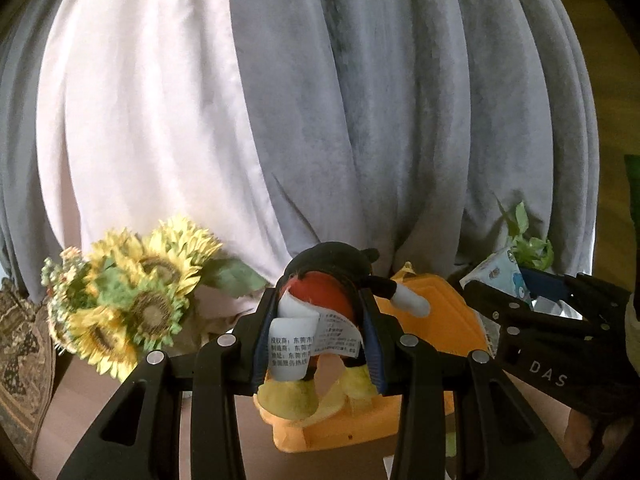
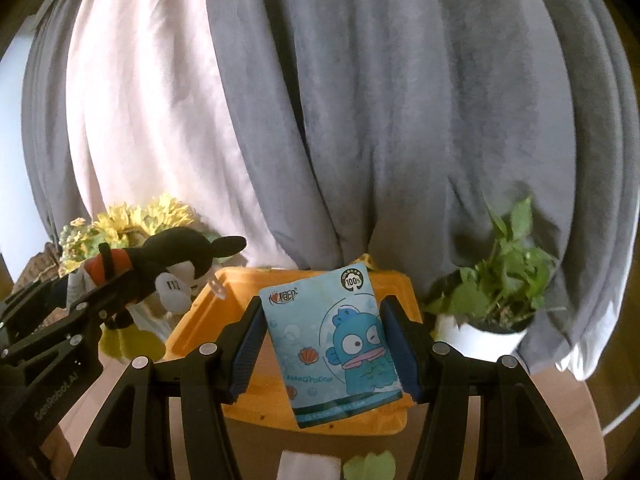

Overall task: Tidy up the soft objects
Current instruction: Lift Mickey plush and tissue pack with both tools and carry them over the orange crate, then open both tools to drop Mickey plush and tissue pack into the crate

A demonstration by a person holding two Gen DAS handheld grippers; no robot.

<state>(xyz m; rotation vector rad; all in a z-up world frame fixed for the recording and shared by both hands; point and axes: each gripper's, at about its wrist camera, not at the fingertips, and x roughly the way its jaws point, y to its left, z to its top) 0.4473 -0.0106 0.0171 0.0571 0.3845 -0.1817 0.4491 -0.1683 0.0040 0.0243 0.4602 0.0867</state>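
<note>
My left gripper (image 1: pixel 320 320) is shut on a black, red and yellow mouse plush toy (image 1: pixel 324 280), held above the left part of an orange bin (image 1: pixel 432 320). The plush also shows in the right wrist view (image 2: pixel 176 256) at the left. My right gripper (image 2: pixel 326 340) is shut on a blue tissue pack (image 2: pixel 332 340) with a cartoon fish, held upright over the orange bin (image 2: pixel 200 320). The pack shows in the left wrist view (image 1: pixel 500 276) at the right.
Grey and pale pink curtains (image 2: pixel 320 120) hang close behind. Artificial sunflowers (image 1: pixel 128 292) stand at the left, a potted green plant (image 2: pixel 496 280) at the right. A white item (image 2: pixel 308 466) and a green item (image 2: pixel 370 466) lie on the brown table in front of the bin.
</note>
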